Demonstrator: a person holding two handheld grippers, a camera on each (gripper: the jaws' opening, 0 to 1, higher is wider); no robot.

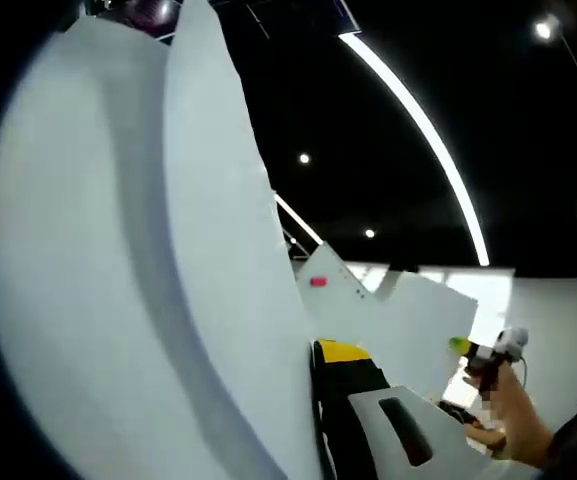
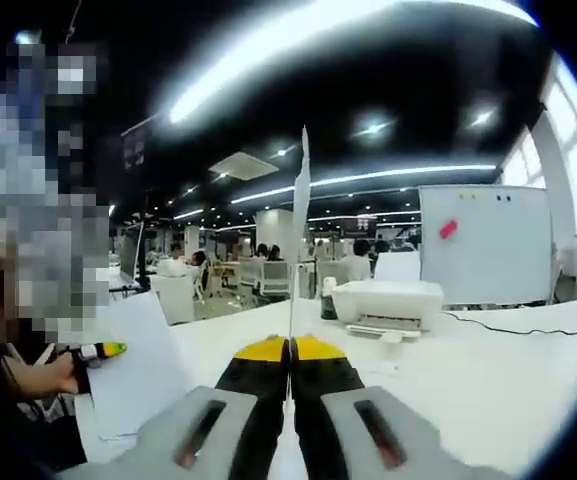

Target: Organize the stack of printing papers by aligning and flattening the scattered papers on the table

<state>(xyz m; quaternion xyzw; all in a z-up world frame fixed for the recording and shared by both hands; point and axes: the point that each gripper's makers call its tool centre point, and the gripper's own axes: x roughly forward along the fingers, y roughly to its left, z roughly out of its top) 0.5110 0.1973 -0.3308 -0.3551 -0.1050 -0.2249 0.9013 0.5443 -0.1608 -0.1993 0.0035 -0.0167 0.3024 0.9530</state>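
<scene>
White printing papers (image 1: 138,270) stand on edge and curve across the left gripper view. My left gripper (image 1: 320,352) is shut on them: its yellow-tipped black finger (image 1: 343,352) presses against the sheets, and the other finger is hidden behind them. At the right a hand holds my right gripper (image 1: 483,358). In the right gripper view, my right gripper (image 2: 290,348) is shut on a single sheet (image 2: 299,230) seen edge-on, rising straight up between the yellow tips. At the left a hand holds my left gripper (image 2: 100,351) beside a white sheet (image 2: 140,360).
A white table (image 2: 488,370) spreads ahead with a white printer (image 2: 386,302) on it. A whiteboard (image 2: 483,245) with a red magnet stands behind, also seen as the whiteboard (image 1: 343,295). Desks and seated people fill the far office. Long ceiling lights run overhead.
</scene>
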